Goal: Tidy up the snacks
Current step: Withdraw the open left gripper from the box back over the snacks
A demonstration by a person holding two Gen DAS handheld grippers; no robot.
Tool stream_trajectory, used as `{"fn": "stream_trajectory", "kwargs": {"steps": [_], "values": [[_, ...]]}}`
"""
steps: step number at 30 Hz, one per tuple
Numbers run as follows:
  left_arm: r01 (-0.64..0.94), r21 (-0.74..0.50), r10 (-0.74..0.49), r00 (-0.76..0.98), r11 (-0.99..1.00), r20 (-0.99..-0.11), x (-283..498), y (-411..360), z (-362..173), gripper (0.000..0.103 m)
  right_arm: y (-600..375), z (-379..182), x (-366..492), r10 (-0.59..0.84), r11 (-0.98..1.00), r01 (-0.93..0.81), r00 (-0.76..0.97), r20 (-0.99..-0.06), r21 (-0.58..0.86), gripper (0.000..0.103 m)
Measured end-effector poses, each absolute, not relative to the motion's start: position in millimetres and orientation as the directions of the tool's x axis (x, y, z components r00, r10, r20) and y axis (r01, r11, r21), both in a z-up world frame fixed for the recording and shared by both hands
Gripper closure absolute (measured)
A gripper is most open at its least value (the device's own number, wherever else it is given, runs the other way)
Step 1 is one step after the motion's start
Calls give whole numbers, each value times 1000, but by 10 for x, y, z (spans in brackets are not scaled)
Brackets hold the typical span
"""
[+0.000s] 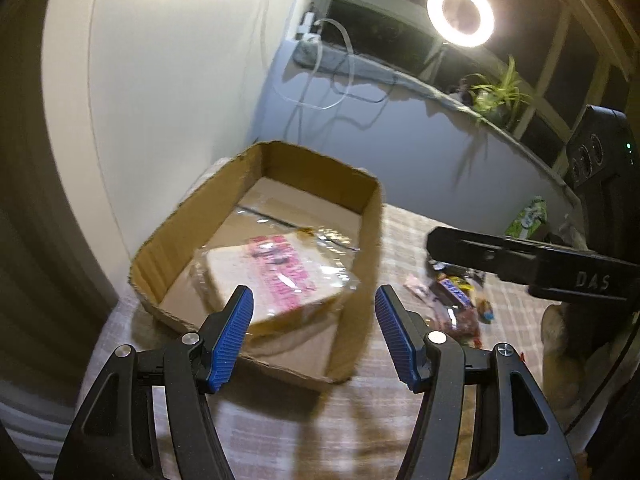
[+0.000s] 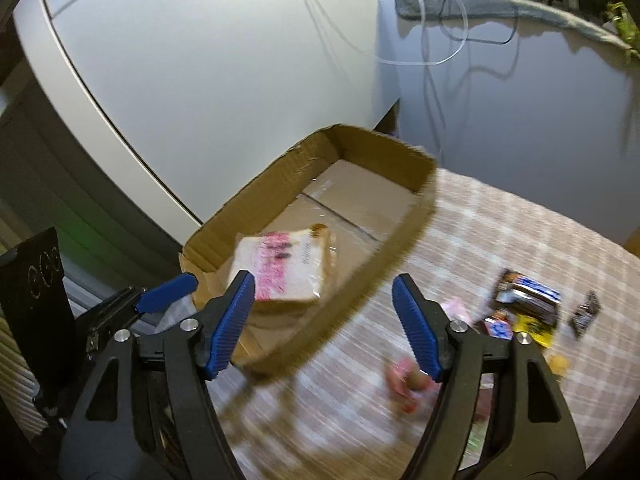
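An open cardboard box (image 1: 370, 240) (image 2: 404, 252) stands on the checked tablecloth. Inside it lies a wrapped bread pack with a pink label (image 1: 276, 276) (image 2: 284, 272). My left gripper (image 1: 316, 320) hovers open over the box's near end, with nothing between its blue pads. My right gripper (image 2: 324, 312) is open too, above the box's near right wall, and it holds nothing. One blue finger (image 2: 166, 292) of the left tool shows at the left of the right wrist view. Several loose snack packets (image 1: 456, 292) (image 2: 528, 304) lie on the cloth to the right of the box.
A pink snack (image 2: 408, 380) lies near my right finger. A green packet (image 1: 528, 216) sits further back on the table. White walls rise behind the box, with hanging cables (image 1: 332, 80). A ring light (image 1: 460, 14) and a plant (image 1: 500, 88) stand by the window ledge.
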State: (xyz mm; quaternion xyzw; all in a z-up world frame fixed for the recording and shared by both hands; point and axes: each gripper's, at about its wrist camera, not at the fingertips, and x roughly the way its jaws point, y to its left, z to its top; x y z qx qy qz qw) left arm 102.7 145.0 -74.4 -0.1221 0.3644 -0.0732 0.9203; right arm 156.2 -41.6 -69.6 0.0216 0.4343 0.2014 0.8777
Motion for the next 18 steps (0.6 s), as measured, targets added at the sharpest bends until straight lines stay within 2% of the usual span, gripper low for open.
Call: {"fn": "stream_trajectory", "kwargs": {"steps": [5,10,18], "values": [[90,-252,-237,725,963,-647,948,1201,-761,39,-853,-599,1239,348,930,-316,595,-724,188,24],[130,-262,-277,693,956,-666,942,955,-825,39,-1348,-590,888,271,960,-240,651,-709,147,15],[198,-266,-330,640,943,-694,1001,529,-969,39,-1837,-805,370,161,985,-158,650,-743,75,15]]}}
